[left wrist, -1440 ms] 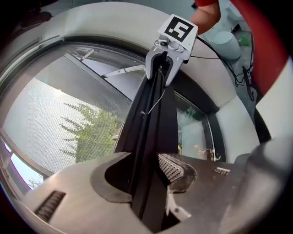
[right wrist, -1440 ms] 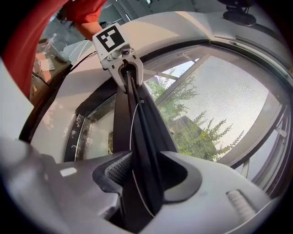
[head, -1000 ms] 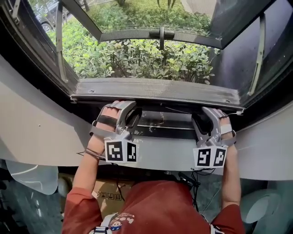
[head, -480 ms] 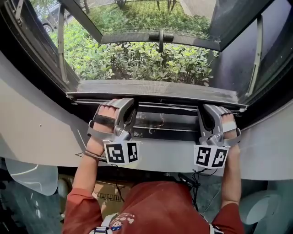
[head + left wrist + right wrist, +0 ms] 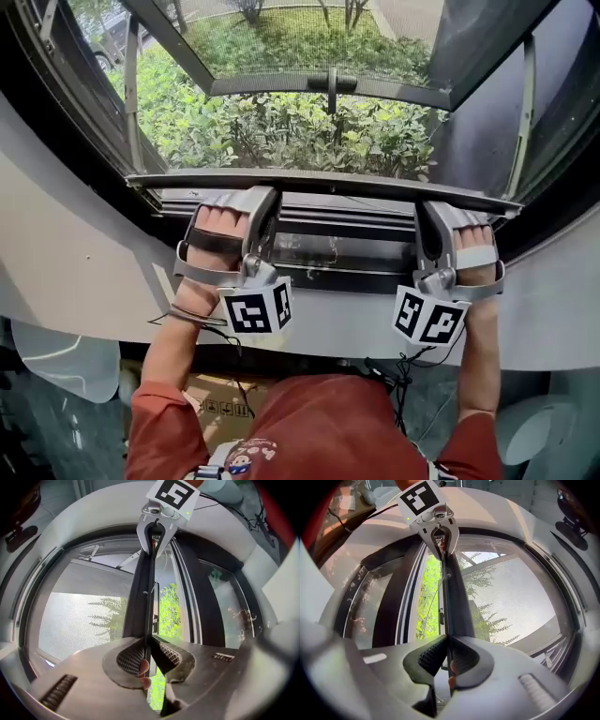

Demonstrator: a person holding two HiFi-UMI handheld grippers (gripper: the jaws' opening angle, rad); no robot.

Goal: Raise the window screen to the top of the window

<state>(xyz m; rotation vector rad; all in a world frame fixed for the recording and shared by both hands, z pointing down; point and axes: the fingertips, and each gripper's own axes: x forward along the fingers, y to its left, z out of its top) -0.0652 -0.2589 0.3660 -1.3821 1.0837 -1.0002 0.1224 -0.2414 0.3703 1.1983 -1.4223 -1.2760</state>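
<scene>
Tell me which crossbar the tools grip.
The near screen bar: the left tool and right tool, jaws just closed, clamp it. The far sash bar, with a handle, is untouched.

We see right gripper [image 5: 448, 641] pads pinching screen bar [image 5: 453, 597] edge-on, jaws just been closing on it. Right of bar: mesh [image 5: 511, 602]; left: foliage [image 5: 427, 597]. Far end of bar: left gripper [image 5: 442, 549] clamped too.

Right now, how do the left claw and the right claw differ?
The left claw grips the screen bar on its left half; the right claw on its right half. The left claw's view shows mesh at its left, the right claw's at its right. Both have just been closing and pinch the bar.
</scene>
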